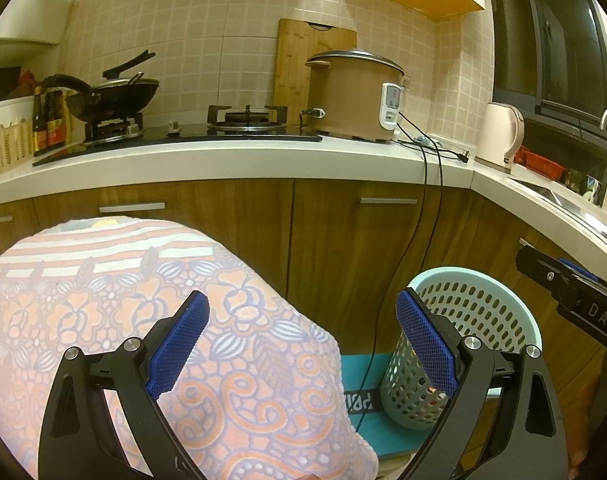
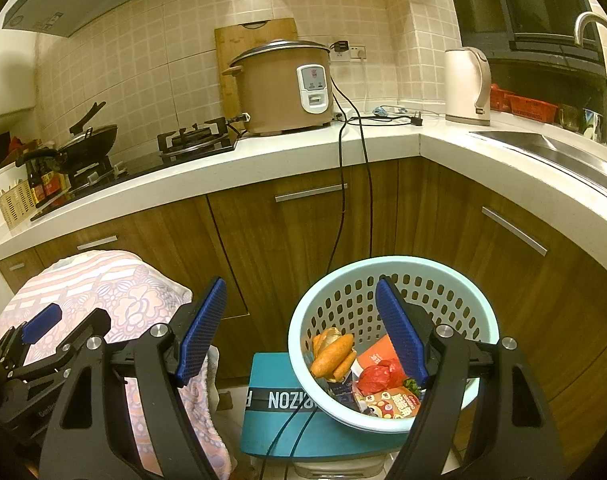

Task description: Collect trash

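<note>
A pale teal perforated basket (image 2: 391, 268) sits on a teal box (image 2: 303, 432) in front of the kitchen cabinets; it also shows in the left wrist view (image 1: 479, 280). Inside lie an orange bread roll (image 2: 331, 354), a red crumpled bag (image 2: 377, 376), an orange carton (image 2: 379, 354) and a snack packet (image 2: 395, 406). My right gripper (image 2: 301, 332) is open and empty, held above the basket's near rim. My left gripper (image 1: 303, 340) is open and empty over a flower-patterned cloth (image 1: 123, 300); it shows at lower left in the right wrist view (image 2: 43, 324).
The patterned cloth (image 2: 115, 280) covers a raised surface at left. A white counter (image 2: 263, 160) carries a rice cooker (image 2: 283, 84), kettle (image 2: 467, 84), gas hob (image 2: 195, 140) and wok (image 2: 87, 140). Black cables (image 2: 367, 184) hang down past the basket. A sink (image 2: 543, 148) is at right.
</note>
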`<state>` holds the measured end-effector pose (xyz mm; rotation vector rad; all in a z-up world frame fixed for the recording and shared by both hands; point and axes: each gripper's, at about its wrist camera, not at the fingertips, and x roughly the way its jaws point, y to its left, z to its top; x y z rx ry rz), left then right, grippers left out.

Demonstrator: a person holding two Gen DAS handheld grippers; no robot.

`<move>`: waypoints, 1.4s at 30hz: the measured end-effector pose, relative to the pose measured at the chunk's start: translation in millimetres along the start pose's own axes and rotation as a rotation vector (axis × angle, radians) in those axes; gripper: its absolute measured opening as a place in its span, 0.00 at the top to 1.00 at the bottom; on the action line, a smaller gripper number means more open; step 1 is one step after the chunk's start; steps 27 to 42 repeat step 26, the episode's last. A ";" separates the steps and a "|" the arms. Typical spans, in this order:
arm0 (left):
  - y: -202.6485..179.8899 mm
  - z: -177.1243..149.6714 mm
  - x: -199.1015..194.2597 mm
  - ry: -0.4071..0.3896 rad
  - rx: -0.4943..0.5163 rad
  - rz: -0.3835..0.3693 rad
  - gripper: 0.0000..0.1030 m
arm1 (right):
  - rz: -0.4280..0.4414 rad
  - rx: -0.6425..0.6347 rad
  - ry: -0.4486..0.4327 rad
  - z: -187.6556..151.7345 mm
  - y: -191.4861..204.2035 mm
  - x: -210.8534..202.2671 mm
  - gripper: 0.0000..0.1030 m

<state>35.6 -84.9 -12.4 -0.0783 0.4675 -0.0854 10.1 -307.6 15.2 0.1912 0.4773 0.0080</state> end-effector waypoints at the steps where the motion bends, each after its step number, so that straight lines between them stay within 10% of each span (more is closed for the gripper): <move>1: 0.2 -0.1 -0.1 0.000 0.000 0.000 0.11 | 0.001 0.001 0.000 0.1 -0.2 0.1 0.29; 42: 1.5 6.7 -13.9 -0.004 0.041 0.030 0.09 | -0.022 -0.005 -0.027 4.8 -8.2 -7.6 0.29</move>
